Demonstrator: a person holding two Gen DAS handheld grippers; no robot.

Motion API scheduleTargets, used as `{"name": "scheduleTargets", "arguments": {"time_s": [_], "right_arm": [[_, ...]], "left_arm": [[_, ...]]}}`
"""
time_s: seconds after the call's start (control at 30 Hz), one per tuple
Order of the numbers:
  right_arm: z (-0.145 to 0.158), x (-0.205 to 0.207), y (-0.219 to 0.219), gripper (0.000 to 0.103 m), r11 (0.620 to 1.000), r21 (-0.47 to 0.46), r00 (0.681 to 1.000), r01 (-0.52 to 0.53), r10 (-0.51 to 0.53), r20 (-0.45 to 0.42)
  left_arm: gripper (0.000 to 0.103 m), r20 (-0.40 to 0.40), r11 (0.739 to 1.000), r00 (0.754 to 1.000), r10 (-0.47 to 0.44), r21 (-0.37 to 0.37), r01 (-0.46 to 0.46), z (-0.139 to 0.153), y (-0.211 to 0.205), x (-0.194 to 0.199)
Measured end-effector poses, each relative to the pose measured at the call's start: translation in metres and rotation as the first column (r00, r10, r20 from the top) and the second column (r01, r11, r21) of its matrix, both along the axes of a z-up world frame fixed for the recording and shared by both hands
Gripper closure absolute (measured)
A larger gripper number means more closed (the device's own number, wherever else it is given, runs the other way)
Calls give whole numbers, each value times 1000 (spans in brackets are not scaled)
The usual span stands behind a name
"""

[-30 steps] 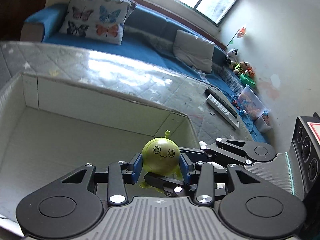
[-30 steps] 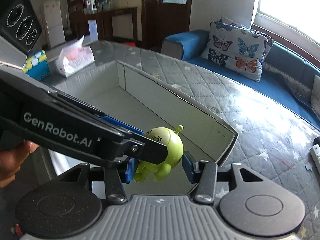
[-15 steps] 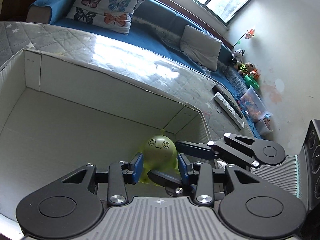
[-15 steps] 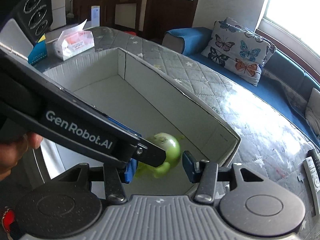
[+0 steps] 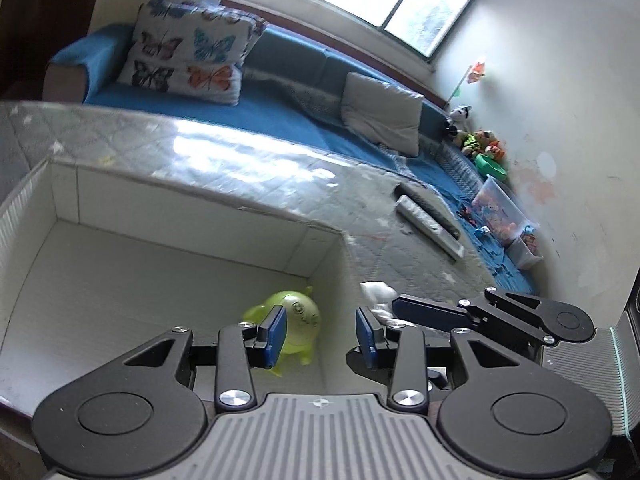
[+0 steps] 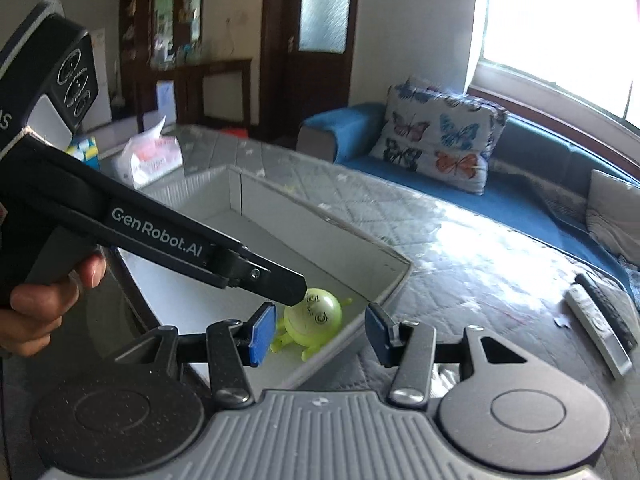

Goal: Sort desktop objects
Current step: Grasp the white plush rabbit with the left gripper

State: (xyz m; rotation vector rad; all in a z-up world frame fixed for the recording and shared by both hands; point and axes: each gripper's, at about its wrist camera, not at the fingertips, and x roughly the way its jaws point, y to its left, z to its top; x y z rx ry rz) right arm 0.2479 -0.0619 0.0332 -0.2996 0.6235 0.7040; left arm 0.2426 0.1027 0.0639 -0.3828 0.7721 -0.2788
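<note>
Lying on its side in the box (image 5: 120, 280) corner, the green toy (image 5: 298, 322) is sorted; both the left hand-held gripper (image 5: 320, 336) and right hand-held gripper (image 6: 320, 330) gape, released. Remotes (image 6: 600, 320) on the bench (image 6: 460, 248) probably remain.

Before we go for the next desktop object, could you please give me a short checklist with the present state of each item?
1. Green toy lies inside the white box, in its corner: ok.
2. Left gripper open, nothing between its fingers: ok.
3. Right gripper open, empty: ok.
4. Toy upright: not ok, it lies on its side.
5. Both grippers clear of the box wall: cannot tell.
6. Next object in view: the white item beside the box, blurred, identity cannot tell.
</note>
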Motion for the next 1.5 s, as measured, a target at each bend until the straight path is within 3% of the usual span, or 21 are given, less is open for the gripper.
{"name": "scheduleTargets", "arguments": {"time_s": [0.3, 0.5, 1.27, 1.5], "right_arm": [[-8, -25, -55, 53, 991, 23, 992, 128, -129, 9], [-28, -24, -88, 53, 975, 53, 975, 218, -215, -58], [-63, -6, -119, 54, 943, 153, 940, 296, -260, -221], [-65, -8, -127, 62, 941, 182, 941, 284, -238, -240]], "left_arm": [[63, 47, 996, 995, -92, -19, 92, 18, -55, -17], [63, -24, 992, 992, -122, -16, 122, 4, -93, -5], [63, -164, 999, 986, 39, 36, -33, -40, -129, 38], [63, -179, 997, 982, 64, 48, -57, -47, -133, 45]]}}
